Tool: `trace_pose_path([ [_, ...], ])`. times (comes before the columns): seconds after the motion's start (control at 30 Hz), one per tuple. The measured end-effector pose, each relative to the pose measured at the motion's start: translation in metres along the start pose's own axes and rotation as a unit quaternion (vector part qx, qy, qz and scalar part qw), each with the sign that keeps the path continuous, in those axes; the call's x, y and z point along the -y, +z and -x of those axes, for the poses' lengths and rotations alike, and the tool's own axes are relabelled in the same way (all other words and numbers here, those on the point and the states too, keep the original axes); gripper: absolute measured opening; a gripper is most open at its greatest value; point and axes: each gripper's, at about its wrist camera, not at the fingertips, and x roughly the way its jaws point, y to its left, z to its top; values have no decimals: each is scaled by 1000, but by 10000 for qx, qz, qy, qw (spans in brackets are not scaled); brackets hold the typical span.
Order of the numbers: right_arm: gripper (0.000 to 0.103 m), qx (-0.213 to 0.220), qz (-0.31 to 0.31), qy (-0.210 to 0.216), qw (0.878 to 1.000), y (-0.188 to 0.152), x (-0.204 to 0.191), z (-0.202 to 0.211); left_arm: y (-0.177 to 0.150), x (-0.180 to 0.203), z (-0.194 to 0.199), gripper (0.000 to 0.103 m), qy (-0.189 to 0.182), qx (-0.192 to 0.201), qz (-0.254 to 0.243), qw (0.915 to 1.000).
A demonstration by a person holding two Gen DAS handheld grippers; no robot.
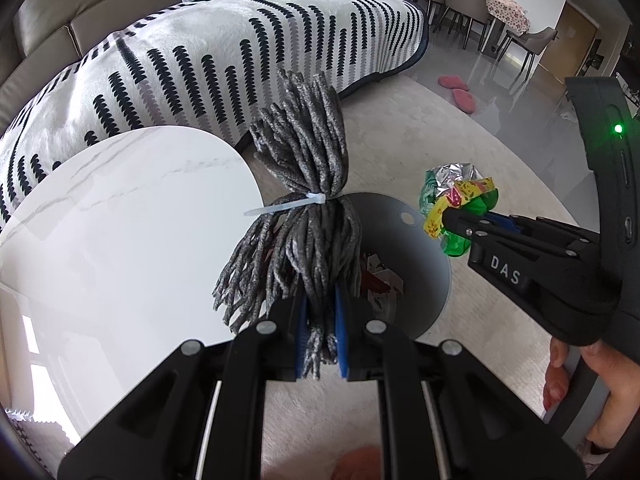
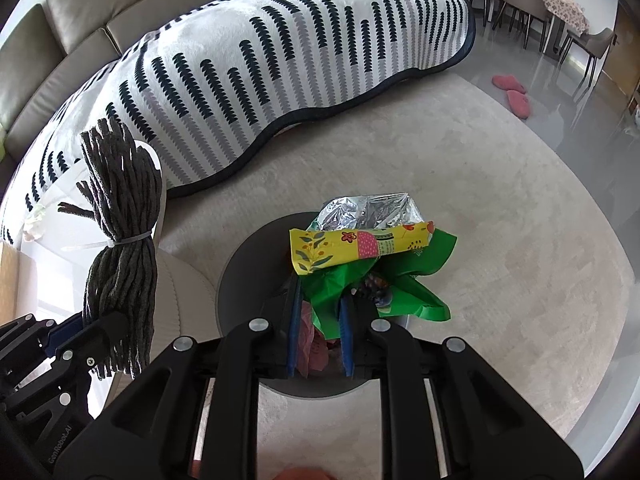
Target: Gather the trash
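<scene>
Left tool point(image 1: 322, 340) is clamped tight on the near end of a grey yarn bundle point(image 1: 304, 184), blue pads pressing the strands from both sides, and the bundle stands up and away from the fingers, cinched at its waist by a white zip tie point(image 1: 286, 206). It hangs right over the near-left rim of the round grey trash bin point(image 1: 434, 276), just right of the white marble desk point(image 1: 120, 240). Right tool point(image 2: 320, 340) is closed down on a crumpled wad of wrappers point(image 2: 372, 256): green plastic between the pads, a yellow flowered packet across the top, silver foil behind. That wad sits directly above the bin's dark opening. Down inside the bin, some scraps of red and white paper point(image 1: 380, 280) show, though they're partly hidden. Beyond, a patterned blanket point(image 2: 280, 72) drapes the sofa, and pink slippers point(image 2: 512, 92) lie far right on the floor.
</scene>
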Motion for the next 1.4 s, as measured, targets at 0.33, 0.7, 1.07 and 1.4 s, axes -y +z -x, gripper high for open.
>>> trace_pose_path([
  [0.33,24,127,-98,38,9999,2,8,11,1,6,1,13,-45,19,-124,9999],
  [0.7,24,313,-126,-141,9993,-4,28,38,5,36,-19,14,-242,-121,-347,9990],
  [1.07,24,380,-222,-386,9983,-17,59,57,18,56,-28,71,-13,25,-241,9997],
  [1.4,24,404,-270,-441,9978,-18,53,68,19,42,-8,74,137,151,-177,9996],
])
